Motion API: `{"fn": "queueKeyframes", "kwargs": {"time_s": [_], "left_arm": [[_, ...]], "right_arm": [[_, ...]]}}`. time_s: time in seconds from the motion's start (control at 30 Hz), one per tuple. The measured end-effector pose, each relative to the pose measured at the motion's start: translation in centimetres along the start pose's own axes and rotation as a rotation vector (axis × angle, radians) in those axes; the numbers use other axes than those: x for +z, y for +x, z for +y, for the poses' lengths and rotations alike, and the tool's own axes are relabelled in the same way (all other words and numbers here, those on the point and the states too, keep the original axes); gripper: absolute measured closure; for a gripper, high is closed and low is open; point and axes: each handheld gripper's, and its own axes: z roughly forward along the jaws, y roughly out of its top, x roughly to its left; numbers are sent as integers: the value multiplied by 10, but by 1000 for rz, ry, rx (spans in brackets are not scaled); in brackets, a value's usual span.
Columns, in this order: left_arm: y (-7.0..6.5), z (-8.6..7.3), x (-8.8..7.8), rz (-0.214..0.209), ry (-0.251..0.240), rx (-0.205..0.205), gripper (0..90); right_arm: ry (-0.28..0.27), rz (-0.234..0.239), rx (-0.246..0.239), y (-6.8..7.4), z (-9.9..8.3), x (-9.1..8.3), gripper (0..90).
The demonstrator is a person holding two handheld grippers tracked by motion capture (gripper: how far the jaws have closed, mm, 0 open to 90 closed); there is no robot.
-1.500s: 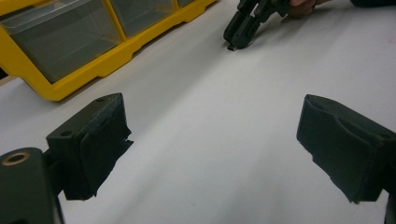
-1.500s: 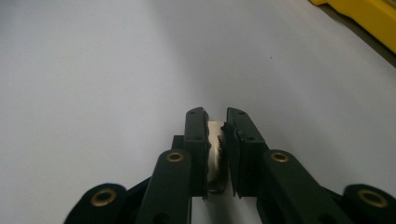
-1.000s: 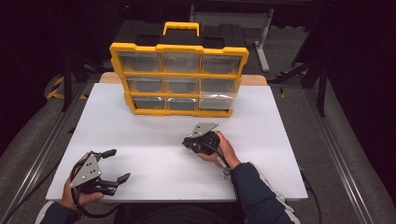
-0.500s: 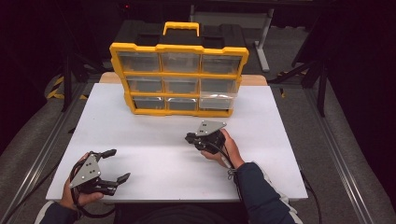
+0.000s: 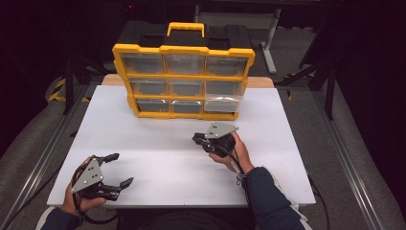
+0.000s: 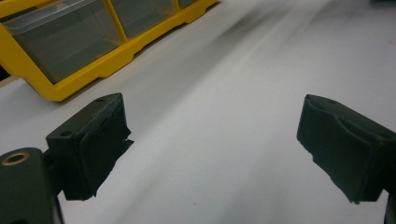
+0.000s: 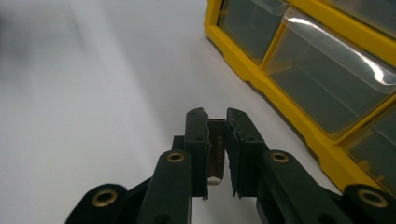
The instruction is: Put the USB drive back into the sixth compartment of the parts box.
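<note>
My right gripper (image 5: 197, 140) hovers over the white table (image 5: 163, 143), right of centre and just in front of the yellow organizer (image 5: 184, 81). In the right gripper view its jaws (image 7: 216, 116) stand almost together, shut on a small silvery metal piece (image 7: 216, 151) pinched between the pads. The organizer's clear drawers (image 7: 322, 74) lie close on the right of that view. My left gripper (image 5: 122, 168) rests low at the table's near left corner, open. Its pads (image 6: 93, 140) stand wide apart with bare table between them.
The organizer stands upright at the back of the table, its yellow handle (image 5: 185, 29) on top and its clear drawers (image 6: 65, 42) facing me. Dark floor and metal frames surround the table. A cable trails from the right gripper along the forearm (image 5: 268, 196).
My right gripper has risen a little and drifted to the right, nearer the organizer, still holding the metal piece. The left gripper has stayed put.
</note>
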Motion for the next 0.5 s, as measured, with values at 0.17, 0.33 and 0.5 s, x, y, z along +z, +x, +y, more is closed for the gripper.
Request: {"fn": "queueKeyframes", "kwargs": {"time_s": [0.17, 0.33, 0.5], "left_arm": [[0, 0, 0, 0, 1, 2, 97], [0, 0, 0, -1, -1, 2, 97], [0, 0, 0, -3, -2, 1, 97]], "right_arm": [[-21, -15, 1, 1, 3, -7, 795], [-35, -28, -3, 1, 6, -13, 795], [-47, -39, -8, 0, 9, -17, 795]]}}
